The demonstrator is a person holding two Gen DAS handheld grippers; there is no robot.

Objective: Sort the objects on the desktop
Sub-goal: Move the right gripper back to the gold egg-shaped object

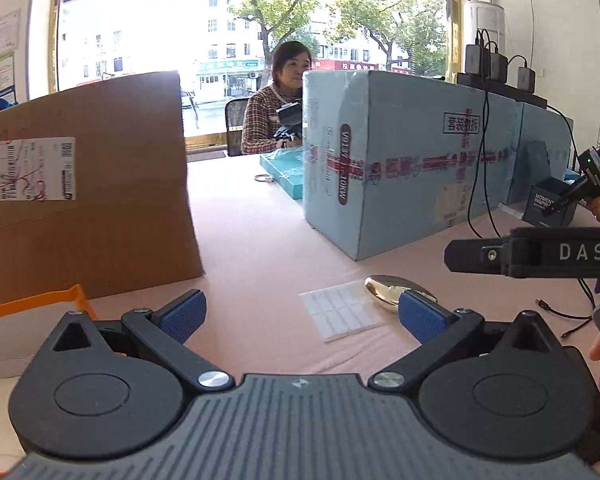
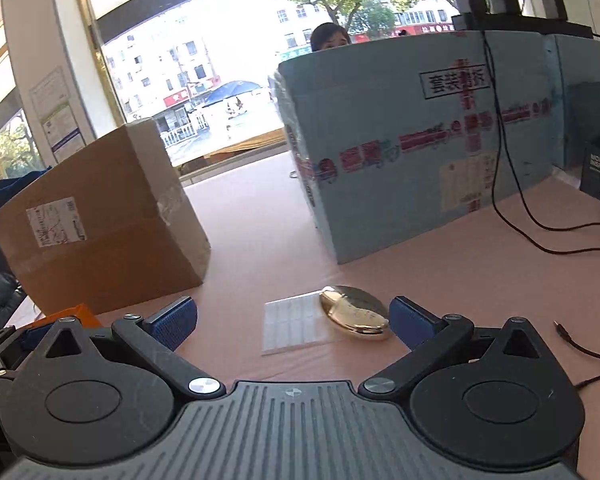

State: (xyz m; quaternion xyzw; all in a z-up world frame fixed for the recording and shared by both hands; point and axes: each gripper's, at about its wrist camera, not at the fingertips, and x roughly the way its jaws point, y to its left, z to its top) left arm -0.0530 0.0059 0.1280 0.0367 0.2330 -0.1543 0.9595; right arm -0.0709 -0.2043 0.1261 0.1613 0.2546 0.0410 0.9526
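The gold oval [image 2: 354, 314] lies on the pink table [image 2: 480, 280], overlapping a label sheet [image 2: 290, 328]. Both grippers, left [image 1: 302, 314] and right [image 2: 294, 320], hang above with jaws apart, empty. Its glossy curve could slip from the pads, dragging the sheet.

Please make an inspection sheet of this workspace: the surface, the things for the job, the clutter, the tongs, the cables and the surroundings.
Surface: pink table, bare in the middle.
Job's things: gold oval object lying partly on a white label sheet; orange tray at the left edge.
Clutter: brown carton, blue carton, small dark box.
Tongs: left tongs open and holding nothing; right tongs open and holding nothing.
Cables: black cable hanging down the blue carton; loose plug on the table.
Surroundings: large window; a seated person behind the cartons.
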